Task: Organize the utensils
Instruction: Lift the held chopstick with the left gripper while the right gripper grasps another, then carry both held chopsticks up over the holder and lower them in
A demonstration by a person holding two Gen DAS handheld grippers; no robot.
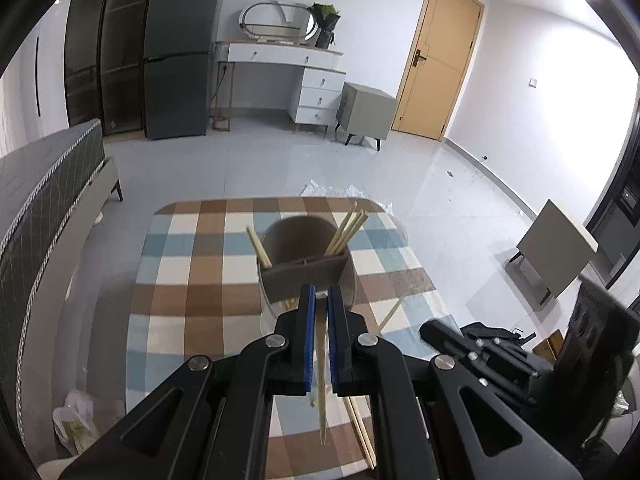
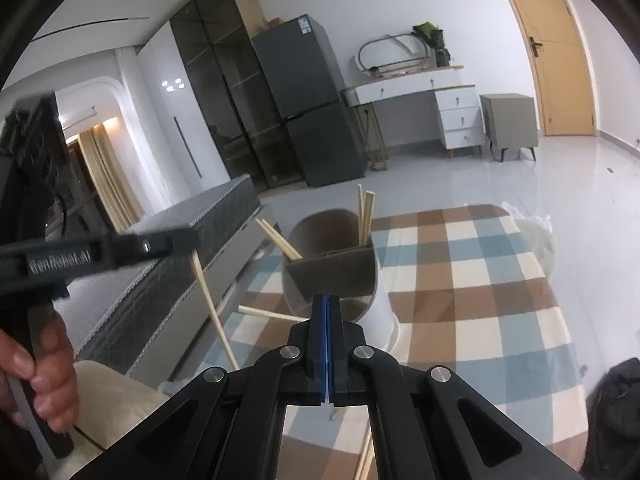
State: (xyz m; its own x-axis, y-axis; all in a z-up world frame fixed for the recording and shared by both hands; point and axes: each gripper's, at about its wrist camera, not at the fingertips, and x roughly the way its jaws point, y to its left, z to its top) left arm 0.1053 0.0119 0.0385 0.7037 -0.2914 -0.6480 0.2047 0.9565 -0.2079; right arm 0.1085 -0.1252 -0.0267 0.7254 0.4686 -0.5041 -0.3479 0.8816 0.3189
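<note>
We grip one chopstick (image 1: pixel 321 380) in the left gripper (image 1: pixel 320 300); right gripper (image 2: pixel 326 312) jaws are pressed together, empty. Next: drop it into the holder (image 1: pixel 306 256).

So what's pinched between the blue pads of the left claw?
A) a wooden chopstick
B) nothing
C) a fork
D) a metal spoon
A: in the left camera view, the left claw is shut on a pale wooden chopstick that hangs down between its pads above the checkered tablecloth.

Black linkage left gripper (image 1: pixel 320 294), blue-lined jaws, silver pivot screws, white lettering on side
</note>
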